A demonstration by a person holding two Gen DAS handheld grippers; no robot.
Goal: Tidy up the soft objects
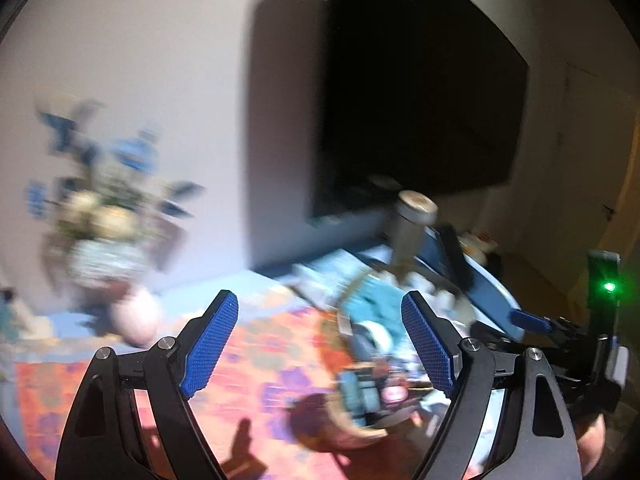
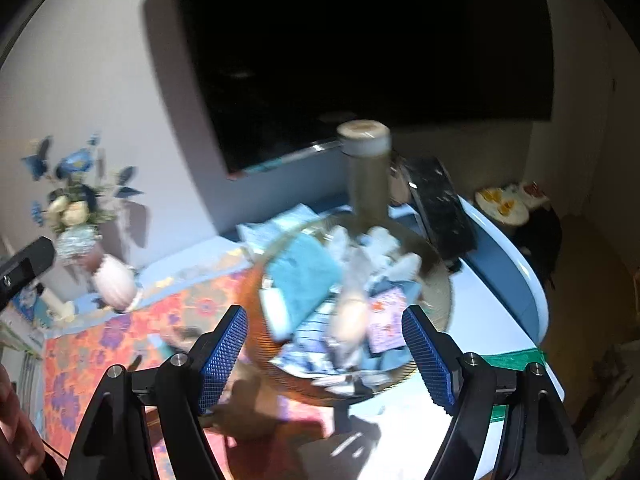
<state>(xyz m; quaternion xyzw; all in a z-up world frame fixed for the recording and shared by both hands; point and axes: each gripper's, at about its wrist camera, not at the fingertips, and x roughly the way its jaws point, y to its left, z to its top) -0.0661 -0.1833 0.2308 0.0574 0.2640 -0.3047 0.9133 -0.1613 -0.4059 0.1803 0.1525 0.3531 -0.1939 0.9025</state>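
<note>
A round woven basket [image 2: 256, 344] stands on the table, filled with soft things: a teal cloth [image 2: 304, 276], white pieces [image 2: 384, 248], a cream piece [image 2: 352, 320] and a pink patterned cloth [image 2: 386, 320]. My right gripper [image 2: 326, 314] hovers just before the basket, open, with nothing pressed between its blue pads. The left wrist view is blurred. There my left gripper [image 1: 320, 300] is open and holds nothing, with the basket [image 1: 352, 428] and teal cloth [image 1: 376, 304] ahead to its right.
A tall tumbler [image 2: 366, 168] stands behind the basket, with a black remote [image 2: 440, 208] to its right. A flower vase [image 2: 76, 208] and a pink ribbed vase [image 2: 116, 284] stand at the left by the wall. An orange floral cloth [image 2: 100, 340] covers the table. A dark screen [image 2: 360, 40] hangs above.
</note>
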